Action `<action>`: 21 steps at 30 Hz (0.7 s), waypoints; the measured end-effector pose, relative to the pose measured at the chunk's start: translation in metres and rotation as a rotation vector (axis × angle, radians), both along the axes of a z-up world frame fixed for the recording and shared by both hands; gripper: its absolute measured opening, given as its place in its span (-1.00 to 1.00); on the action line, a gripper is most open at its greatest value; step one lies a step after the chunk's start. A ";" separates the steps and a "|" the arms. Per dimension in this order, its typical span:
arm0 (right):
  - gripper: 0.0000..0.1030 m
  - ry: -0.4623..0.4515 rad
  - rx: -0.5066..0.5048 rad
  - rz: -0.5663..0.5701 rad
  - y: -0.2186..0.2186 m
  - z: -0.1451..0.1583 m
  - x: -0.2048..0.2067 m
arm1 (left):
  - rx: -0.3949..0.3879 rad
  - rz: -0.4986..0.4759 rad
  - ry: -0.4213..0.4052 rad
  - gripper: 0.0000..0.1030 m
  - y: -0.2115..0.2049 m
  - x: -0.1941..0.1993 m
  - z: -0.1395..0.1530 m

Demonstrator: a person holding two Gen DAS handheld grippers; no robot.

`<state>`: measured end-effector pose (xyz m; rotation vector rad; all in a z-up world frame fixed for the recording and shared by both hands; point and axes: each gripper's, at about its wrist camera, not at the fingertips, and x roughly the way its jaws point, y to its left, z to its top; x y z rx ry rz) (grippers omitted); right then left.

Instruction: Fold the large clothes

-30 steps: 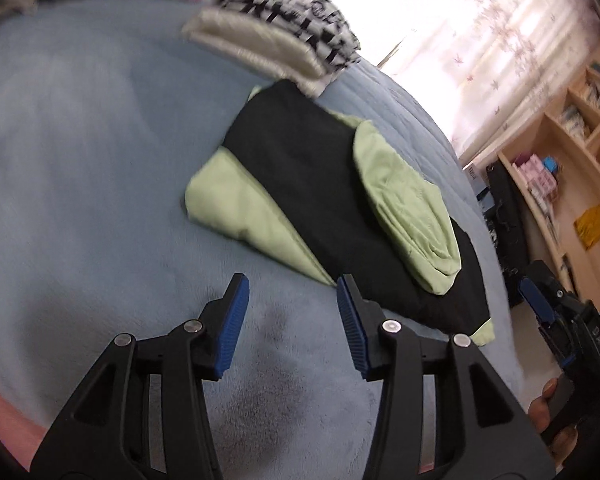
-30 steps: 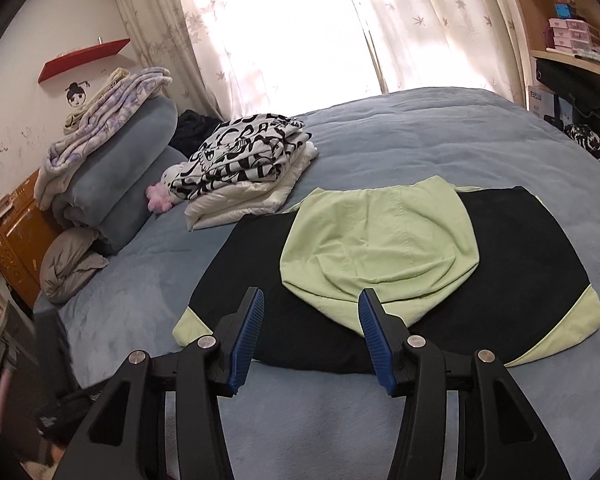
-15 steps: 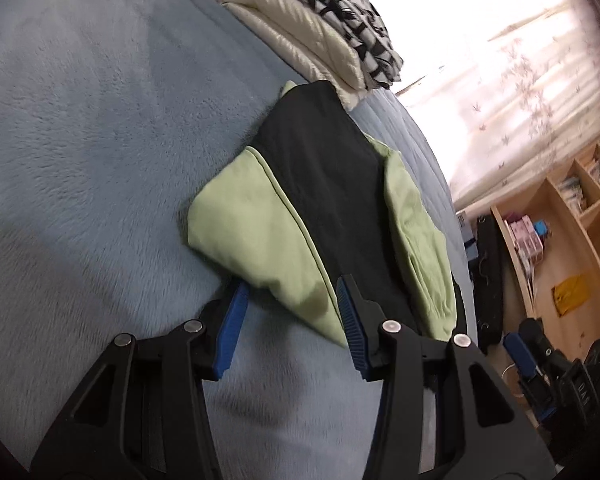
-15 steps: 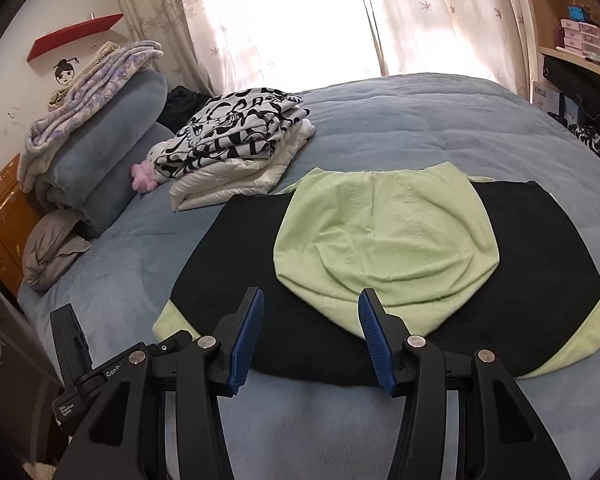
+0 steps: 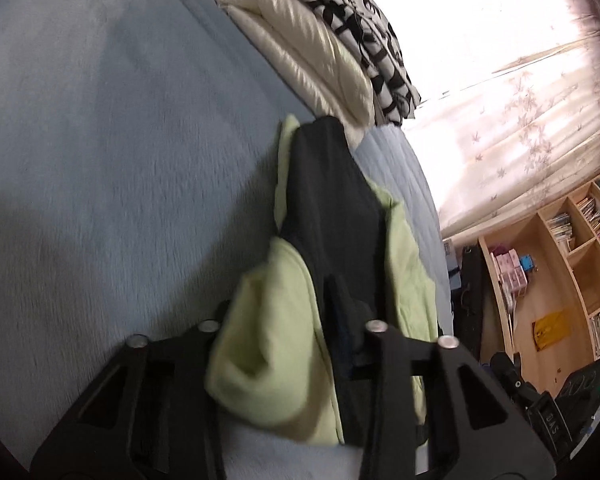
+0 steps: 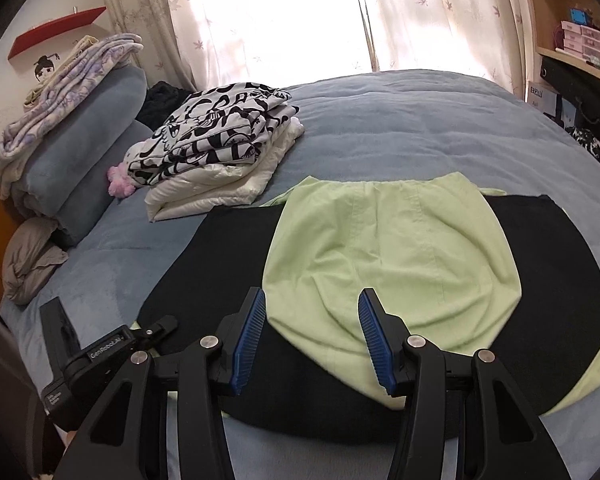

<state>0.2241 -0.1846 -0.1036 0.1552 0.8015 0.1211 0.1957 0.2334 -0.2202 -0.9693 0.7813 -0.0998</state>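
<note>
Green cloth (image 5: 268, 344) hides the left tool's (image 5: 288, 344) tips, perhaps gripping.

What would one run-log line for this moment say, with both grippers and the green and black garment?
left gripper: around garment end, closure unclear | right gripper: open, at near edge | green and black garment: partly folded on bed

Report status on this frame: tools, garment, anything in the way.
Left tool straddling garment's near corner, closure unclear. Right tool open above it. Black-and-green garment flat on bed. Folded pile beside it, clear.

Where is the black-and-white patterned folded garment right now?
In the right wrist view, the patterned garment sits upper left on the bed, atop a folded white quilt, just beyond the black-and-green garment.
</note>
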 end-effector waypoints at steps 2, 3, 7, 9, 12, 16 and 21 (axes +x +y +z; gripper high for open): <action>-0.07 -0.003 -0.025 -0.004 0.002 -0.003 0.014 | 0.011 -0.006 -0.014 -0.67 -0.001 0.001 -0.001; -0.11 -0.011 -0.058 -0.003 0.003 -0.005 0.021 | 0.026 -0.010 -0.024 -0.72 -0.002 0.000 0.000; -0.45 0.030 -0.113 -0.008 -0.002 -0.024 0.052 | 0.097 -0.027 -0.072 -0.77 -0.009 -0.003 0.012; -0.50 0.062 -0.132 -0.032 -0.010 -0.040 0.066 | 0.119 -0.032 -0.086 -0.78 -0.009 -0.007 0.016; -0.52 0.103 -0.133 -0.053 -0.024 -0.064 0.075 | 0.127 -0.038 -0.095 -0.79 -0.009 -0.009 0.018; -0.52 0.176 -0.149 -0.042 -0.044 -0.100 0.080 | 0.156 -0.043 -0.104 -0.79 -0.010 -0.013 0.024; -0.51 0.185 -0.065 -0.022 -0.062 -0.119 0.076 | 0.238 -0.054 -0.134 -0.80 -0.019 -0.018 0.040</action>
